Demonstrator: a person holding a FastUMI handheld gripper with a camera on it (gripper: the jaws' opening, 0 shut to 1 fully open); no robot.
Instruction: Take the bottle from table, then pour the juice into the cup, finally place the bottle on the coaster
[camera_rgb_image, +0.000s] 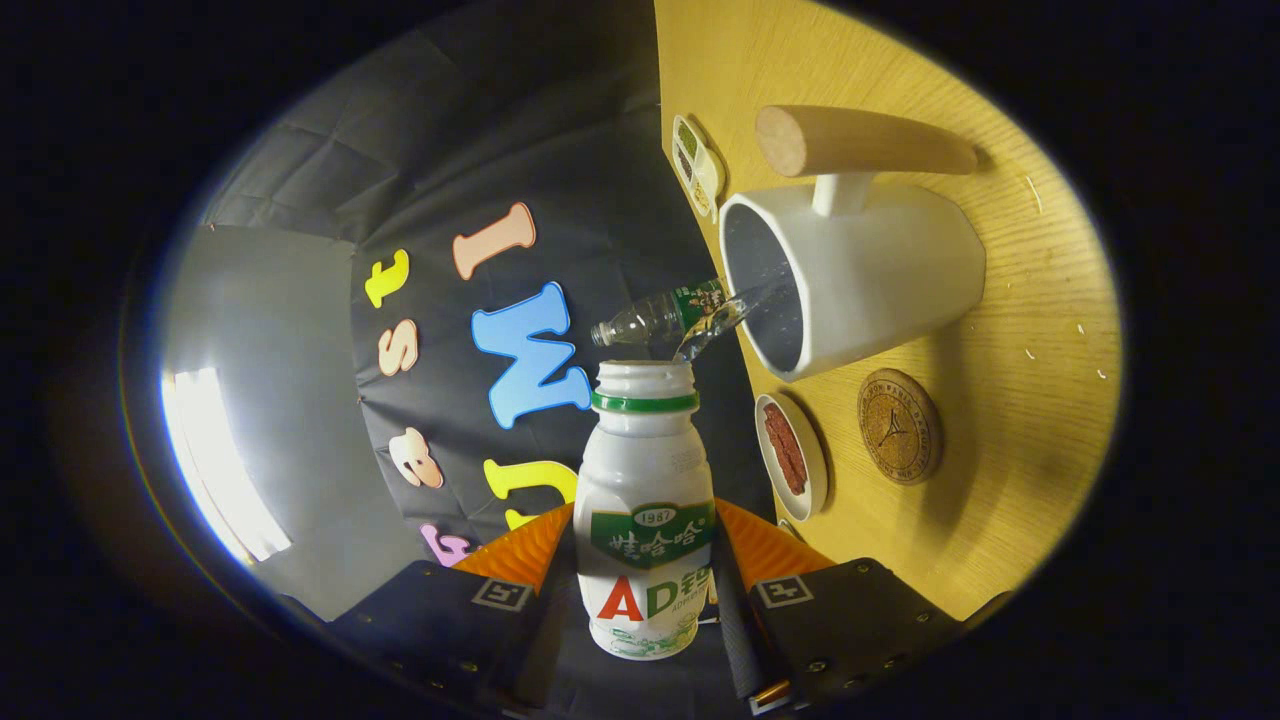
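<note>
Jaws pinch the bottle (645, 520), tipped, liquid streaming into the cup (860, 275).

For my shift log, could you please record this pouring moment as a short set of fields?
gripper: gripper shut on the white plastic bottle with a green neck ring
bottle: tipped sideways, mouth toward the cup
liquid: clear stream running into the cup
cup: white mug with a wooden handle on the yellow wooden table
coaster: round cork coaster, bare, beside the cup
stage: pouring
</note>
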